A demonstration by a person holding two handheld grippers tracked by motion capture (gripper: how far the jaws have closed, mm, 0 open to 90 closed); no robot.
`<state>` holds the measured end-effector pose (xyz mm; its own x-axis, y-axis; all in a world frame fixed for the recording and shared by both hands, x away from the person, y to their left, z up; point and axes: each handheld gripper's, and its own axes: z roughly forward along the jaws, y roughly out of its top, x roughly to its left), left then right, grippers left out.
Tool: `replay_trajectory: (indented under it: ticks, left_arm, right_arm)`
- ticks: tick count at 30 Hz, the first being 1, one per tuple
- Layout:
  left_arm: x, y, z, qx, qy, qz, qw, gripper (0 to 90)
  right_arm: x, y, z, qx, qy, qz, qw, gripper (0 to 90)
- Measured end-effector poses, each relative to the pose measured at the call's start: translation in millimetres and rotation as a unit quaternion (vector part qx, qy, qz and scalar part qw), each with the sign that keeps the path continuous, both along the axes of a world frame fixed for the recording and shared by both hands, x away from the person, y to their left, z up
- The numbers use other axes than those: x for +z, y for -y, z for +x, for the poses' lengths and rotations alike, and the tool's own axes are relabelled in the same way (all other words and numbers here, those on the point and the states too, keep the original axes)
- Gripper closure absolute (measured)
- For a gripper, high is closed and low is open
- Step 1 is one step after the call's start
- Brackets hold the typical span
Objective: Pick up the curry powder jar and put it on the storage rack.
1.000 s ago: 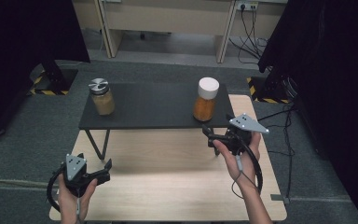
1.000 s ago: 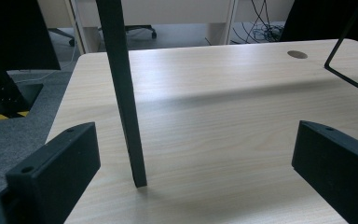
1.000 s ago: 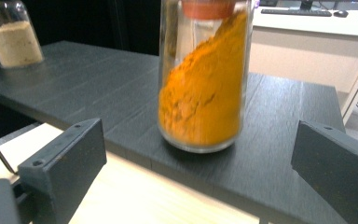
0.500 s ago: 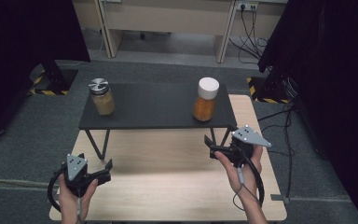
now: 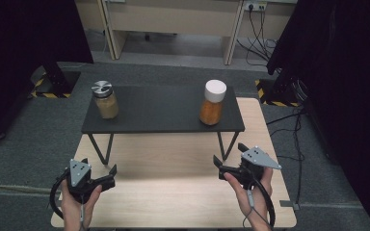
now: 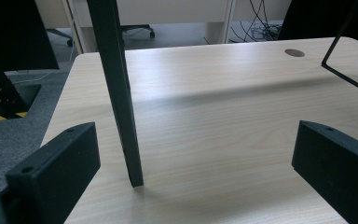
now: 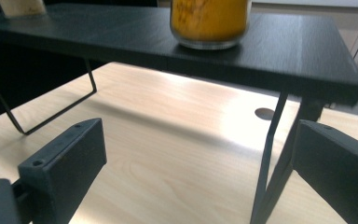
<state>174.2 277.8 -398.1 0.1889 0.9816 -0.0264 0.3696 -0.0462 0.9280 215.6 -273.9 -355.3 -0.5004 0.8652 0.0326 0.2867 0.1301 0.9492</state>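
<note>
Two jars stand well apart on a black shelf (image 5: 164,115) set on the pale wooden worktop (image 5: 173,192): a silver-lidded jar (image 5: 105,99) at its left end, a white-capped orange jar (image 5: 213,103) near its right. Left tongs (image 5: 107,177) and right tongs (image 5: 229,159) hang low over the worktop, both with jaws apart, holding nothing.

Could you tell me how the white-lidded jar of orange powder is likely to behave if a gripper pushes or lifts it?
The jar looks nearly full, so probably fairly heavy for its size. Its clear wall looks like smooth glass, so likely slippery and breakable. It stands tall on the raised black shelf near the front edge, so a high push might tip it off.
</note>
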Motion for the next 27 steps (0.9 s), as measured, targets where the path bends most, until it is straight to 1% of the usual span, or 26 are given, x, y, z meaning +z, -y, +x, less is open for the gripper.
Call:
replay_trajectory:
  ticks: [7,8,9,10,12,13,14,15,18,19,20,22,25,26,27]
  left_arm:
    - [-1.1,2.7,0.5,-0.003,-0.002,0.003,1.0000,0.1]
    - [-1.1,2.7,0.5,-0.003,-0.002,0.003,1.0000,0.1]
    - [-1.2,2.9,0.4,-0.003,-0.002,0.004,1.0000,0.1]
    - [-1.2,2.9,0.4,-0.003,-0.002,0.004,1.0000,0.1]
    - [-1.3,2.9,0.5,-0.002,-0.002,0.004,1.0000,0.1]
    - [-1.4,2.9,0.7,-0.003,-0.004,0.006,1.0000,0.1]
    - [-1.4,2.9,0.7,-0.003,-0.004,0.006,1.0000,0.1]
    - [-1.8,3.2,1.0,-0.003,-0.004,0.006,1.0000,0.1]
    - [-2.8,3.7,1.8,-0.003,-0.006,0.006,1.0000,0.1]
    - [-2.9,3.9,2.0,-0.004,-0.008,0.006,0.9999,0.1]
    - [-2.9,3.9,2.0,-0.004,-0.008,0.006,0.9999,0.1]
    - [-3.5,4.7,2.4,-0.005,-0.008,0.009,0.9999,0.1]
    - [-4.2,5.7,2.5,-0.005,-0.008,0.009,0.9999,0.1]
    - [-4.2,5.7,2.5,-0.005,-0.008,0.009,0.9999,0.1]
    - [-4.5,6.0,2.4,-0.005,-0.008,0.009,0.9999,0.1]
  right_arm:
    - [-11.5,1.1,-14.2,0.001,-0.008,-0.003,1.0000,3.5]
    - [-11.5,1.1,-14.2,0.001,-0.008,-0.003,1.0000,3.5]
    - [-15.4,0.5,-17.7,0.002,-0.011,-0.004,0.9999,3.4]
    - [-15.4,0.5,-17.7,0.002,-0.011,-0.004,0.9999,3.4]
    - [-20.4,0.2,-21.9,0.002,-0.016,-0.004,0.9999,3.4]
    - [-24.8,0.7,-25.0,0.002,-0.020,-0.002,0.9998,3.5]
    - [-24.8,0.7,-25.0,0.002,-0.020,-0.002,0.9998,3.5]
    - [-28.0,1.8,-26.8,0.003,-0.025,0.003,0.9997,3.5]
    - [-36.2,3.1,-32.9,-0.001,-0.029,0.005,0.9996,3.4]
    - [-40.0,4.2,-35.3,-0.002,-0.032,0.009,0.9994,3.4]
    - [-40.0,4.2,-35.3,-0.002,-0.032,0.009,0.9994,3.4]
    - [-46.6,6.3,-39.6,-0.004,-0.036,0.013,0.9993,3.4]
    - [-51.0,7.7,-42.4,-0.005,-0.038,0.015,0.9991,3.4]
    - [-55.5,8.6,-45.5,-0.005,-0.040,0.017,0.9991,3.4]
    - [-55.5,8.6,-45.5,-0.005,-0.040,0.017,0.9991,3.4]
